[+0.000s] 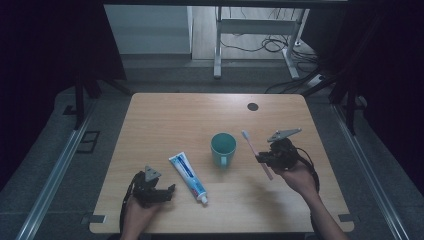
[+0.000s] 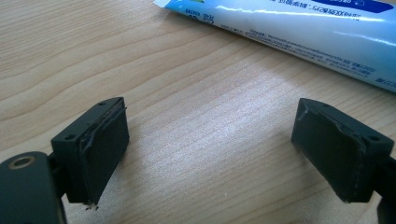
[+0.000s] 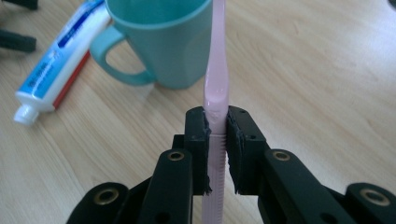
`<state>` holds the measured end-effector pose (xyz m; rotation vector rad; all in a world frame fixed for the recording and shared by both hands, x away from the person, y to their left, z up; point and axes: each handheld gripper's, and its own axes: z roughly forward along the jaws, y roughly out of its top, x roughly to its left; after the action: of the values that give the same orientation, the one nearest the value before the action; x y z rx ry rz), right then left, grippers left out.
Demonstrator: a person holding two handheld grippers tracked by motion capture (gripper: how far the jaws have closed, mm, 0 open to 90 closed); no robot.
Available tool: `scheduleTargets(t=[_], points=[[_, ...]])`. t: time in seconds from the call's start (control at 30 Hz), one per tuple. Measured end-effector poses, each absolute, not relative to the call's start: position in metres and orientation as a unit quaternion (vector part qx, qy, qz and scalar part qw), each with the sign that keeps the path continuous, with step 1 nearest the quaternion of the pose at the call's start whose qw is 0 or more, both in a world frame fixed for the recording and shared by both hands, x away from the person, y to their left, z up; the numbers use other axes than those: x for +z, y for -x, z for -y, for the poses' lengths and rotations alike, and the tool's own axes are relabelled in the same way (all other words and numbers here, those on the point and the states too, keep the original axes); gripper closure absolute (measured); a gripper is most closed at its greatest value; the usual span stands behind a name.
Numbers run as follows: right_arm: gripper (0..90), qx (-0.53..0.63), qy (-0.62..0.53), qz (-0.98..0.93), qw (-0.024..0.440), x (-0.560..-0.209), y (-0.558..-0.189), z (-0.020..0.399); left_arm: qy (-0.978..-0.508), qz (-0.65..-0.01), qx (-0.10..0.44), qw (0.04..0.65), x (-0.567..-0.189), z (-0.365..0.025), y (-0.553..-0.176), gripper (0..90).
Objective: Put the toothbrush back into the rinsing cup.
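A pink toothbrush (image 1: 253,148) is clamped in my right gripper (image 1: 263,159), which is shut on its handle (image 3: 215,100) just right of the teal mug (image 1: 223,148). The brush end points away from me, past the mug's rim (image 3: 159,21) in the right gripper view. A blue and white toothpaste tube (image 1: 188,177) lies flat left of the mug, its white cap toward me. My left gripper (image 1: 169,189) rests low at the front left, open, with bare wood between its pads (image 2: 100,149); the tube (image 2: 299,32) lies just beyond them.
The wooden table (image 1: 165,117) has a dark round hole (image 1: 252,106) near its far right corner. Beyond the far edge are a floor with cables and the legs of another desk (image 1: 217,47). Dark curtains hang on both sides.
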<state>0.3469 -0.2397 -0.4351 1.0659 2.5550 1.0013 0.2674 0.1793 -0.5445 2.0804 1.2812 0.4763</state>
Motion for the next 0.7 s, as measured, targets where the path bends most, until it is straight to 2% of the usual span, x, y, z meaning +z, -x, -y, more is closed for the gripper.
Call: scheduleTargets(t=[0.7], points=[[78.6,0.41,-0.347,-0.834,0.126,-0.418,-0.354,0.227,-0.792,-0.487,0.181,0.321,-0.544,-0.179,-0.267,11.3]])
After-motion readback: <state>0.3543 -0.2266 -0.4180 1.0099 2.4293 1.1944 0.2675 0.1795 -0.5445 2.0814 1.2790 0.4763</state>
